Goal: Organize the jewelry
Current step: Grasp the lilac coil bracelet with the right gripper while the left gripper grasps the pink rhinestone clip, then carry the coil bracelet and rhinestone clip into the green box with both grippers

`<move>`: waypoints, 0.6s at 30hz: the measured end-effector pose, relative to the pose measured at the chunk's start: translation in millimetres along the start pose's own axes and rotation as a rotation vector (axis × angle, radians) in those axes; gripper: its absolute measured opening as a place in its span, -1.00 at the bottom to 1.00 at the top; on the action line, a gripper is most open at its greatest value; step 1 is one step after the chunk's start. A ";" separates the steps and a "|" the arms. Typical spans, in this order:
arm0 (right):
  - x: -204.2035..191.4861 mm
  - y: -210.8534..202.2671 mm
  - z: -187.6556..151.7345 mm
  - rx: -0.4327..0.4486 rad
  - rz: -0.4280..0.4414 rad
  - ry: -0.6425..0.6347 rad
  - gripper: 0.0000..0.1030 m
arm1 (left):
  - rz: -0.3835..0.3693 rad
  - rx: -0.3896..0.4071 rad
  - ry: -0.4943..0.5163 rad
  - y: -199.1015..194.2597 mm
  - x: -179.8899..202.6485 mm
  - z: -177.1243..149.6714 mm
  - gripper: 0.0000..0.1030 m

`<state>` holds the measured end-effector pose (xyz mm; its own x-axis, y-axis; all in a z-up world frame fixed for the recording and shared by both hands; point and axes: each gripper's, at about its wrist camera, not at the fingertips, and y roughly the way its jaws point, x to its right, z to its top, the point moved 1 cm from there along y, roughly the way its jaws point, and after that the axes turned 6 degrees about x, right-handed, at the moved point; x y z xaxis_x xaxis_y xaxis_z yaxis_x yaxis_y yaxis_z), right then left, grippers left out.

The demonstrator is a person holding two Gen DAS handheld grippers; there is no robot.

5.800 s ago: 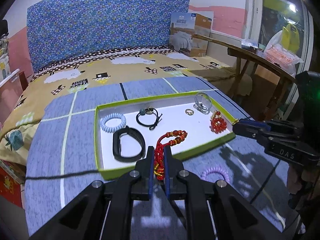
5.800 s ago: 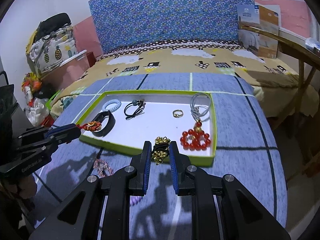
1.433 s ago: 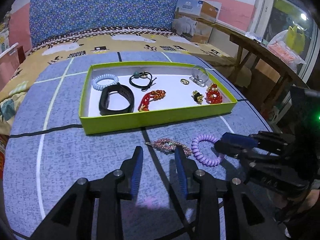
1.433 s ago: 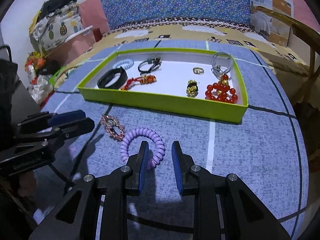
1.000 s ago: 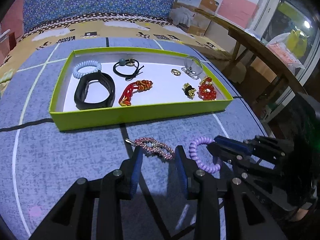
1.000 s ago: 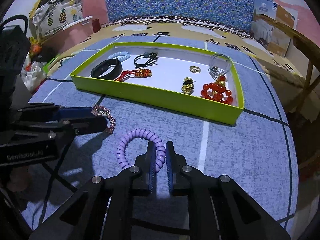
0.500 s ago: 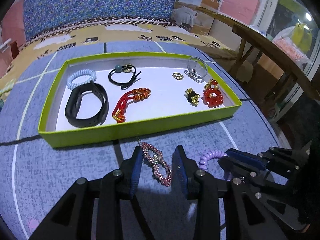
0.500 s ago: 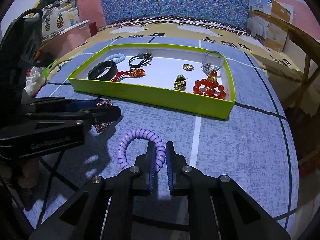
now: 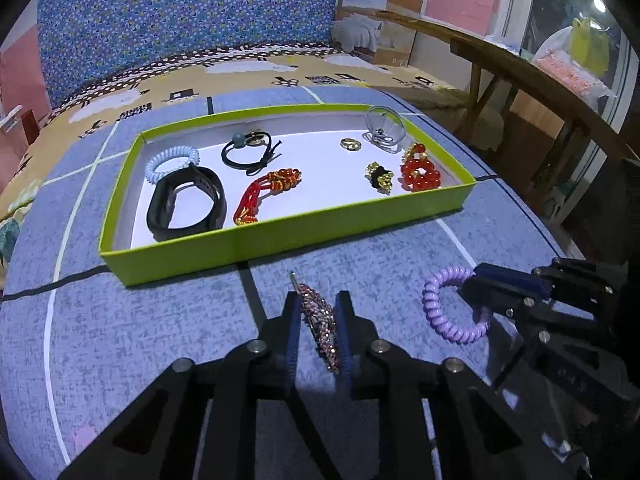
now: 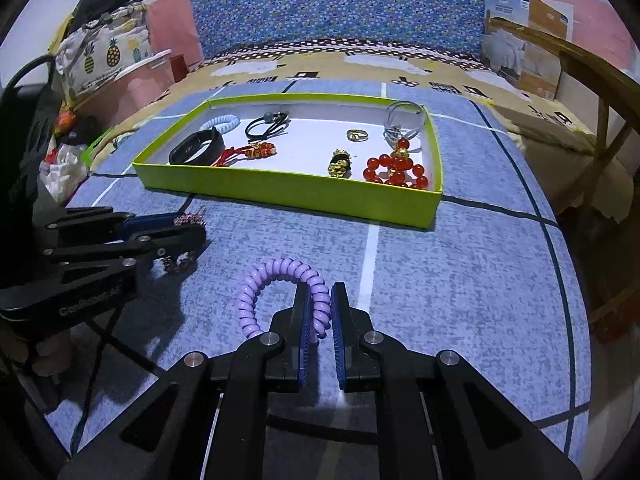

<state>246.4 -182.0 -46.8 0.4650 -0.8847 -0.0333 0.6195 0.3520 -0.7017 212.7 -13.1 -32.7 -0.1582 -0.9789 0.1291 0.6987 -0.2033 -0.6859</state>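
1. the left gripper (image 9: 317, 312) is closing its jaws around the pink beaded bracelet (image 9: 319, 322), which is lying between the blue pads on the blue-grey bedspread (image 9: 160, 320); whether the pads are pressing it yet i cannot tell
2. the right gripper (image 10: 319, 304) is clamping the purple spiral hair tie (image 10: 280, 280), with the coil arching up and to the left of the fingers
3. the lime-green tray (image 9: 288, 236) is sitting just beyond both grippers, its near wall standing between them and the white tray floor
4. inside the tray, a black wristband (image 9: 184, 204) and a pale blue spiral tie (image 9: 172, 160) are lying at the left, touching each other, with a black hair elastic (image 9: 248, 152) and a red corded bead bracelet (image 9: 266, 192) toward the middle
5. a gold ring (image 9: 350, 144), a clear coiled band (image 9: 384, 128), a gold and black charm (image 9: 379, 176) and a red bead bracelet (image 9: 420, 168) are filling the right side
6. a cardboard box (image 9: 380, 20) is standing behind the bed, and a wooden table (image 9: 540, 88) is running along the right
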 end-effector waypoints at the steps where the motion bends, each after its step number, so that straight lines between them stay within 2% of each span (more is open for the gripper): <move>1: 0.8 -0.9 -0.4 0.002 0.000 0.004 -0.80 | -0.003 0.004 0.003 -2.0 0.1 -1.0 -0.72; 5: 2.3 -3.3 -1.2 0.007 0.002 0.013 -0.80 | -0.012 0.015 0.016 -7.4 1.1 -4.8 -0.78; 18: 2.3 -12.7 -0.1 0.032 0.008 0.022 -0.80 | -0.029 0.061 0.024 -27.0 1.1 -5.7 -0.78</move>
<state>239.5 -188.5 -38.1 0.4558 -0.8884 -0.0549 0.6362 0.3682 -0.6780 189.8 -8.7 -18.1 -0.1951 -0.9720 0.1309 0.7344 -0.2333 -0.6374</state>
